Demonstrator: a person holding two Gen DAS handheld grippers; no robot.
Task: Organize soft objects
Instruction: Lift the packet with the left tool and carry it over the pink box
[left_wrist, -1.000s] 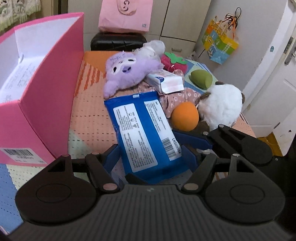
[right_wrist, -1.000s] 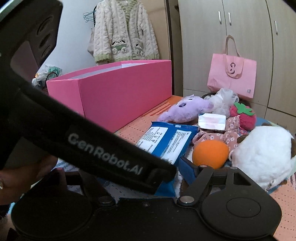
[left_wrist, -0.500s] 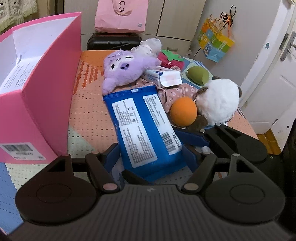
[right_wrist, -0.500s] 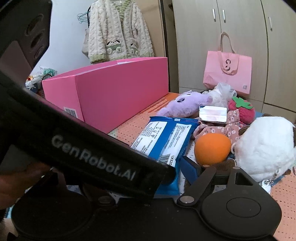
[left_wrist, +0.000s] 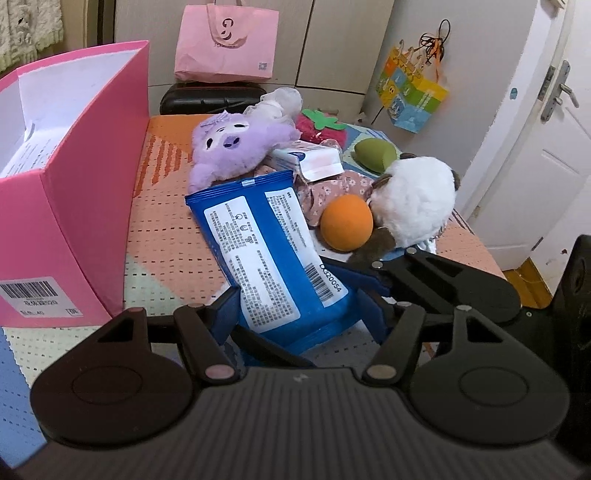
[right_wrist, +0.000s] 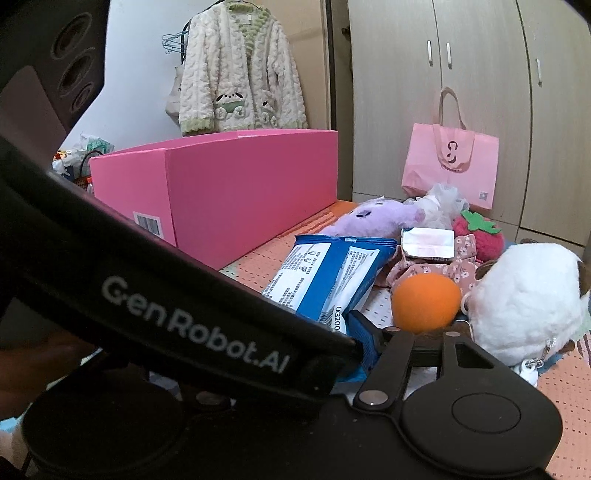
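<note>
- The left gripper (left_wrist: 295, 314) has the near end of the blue wipes pack (left_wrist: 264, 254) between its blue fingers (left_wrist: 223, 314); its jaws are closing, at a middling width, and both fingers lie against the pack's sides.
- The pack lies label-up on the orange patterned mat (left_wrist: 162, 221), slanting from the near centre toward the far left, its near end raised slightly over the gripper's body.
- The right gripper (right_wrist: 364, 341) comes in from the right of the pack. Its jaws are closing too, but the left gripper's black body hides one finger, so whether it presses on the pack cannot be told.
- In the right wrist view the visible blue finger (right_wrist: 362, 332) sits just beside the pack's near right corner.
- An orange ball (left_wrist: 346, 223) rests just right of the pack, touching a white plush (left_wrist: 413, 199).
- A purple plush (left_wrist: 232, 147) lies at the pack's far end, beside a small tissue packet (left_wrist: 314, 158) resting on a floral cloth (left_wrist: 332, 192).
- Farther off are a red strawberry plush (right_wrist: 480, 232), a green sponge (left_wrist: 375, 155) and a white frilly item (left_wrist: 280, 103).
- An open pink box (left_wrist: 92, 177) stands on the left, well apart from the pack.
- A pink bag (left_wrist: 226, 42) stands at the far wall, and a cream cardigan (right_wrist: 240, 70) hangs behind the box.
</note>
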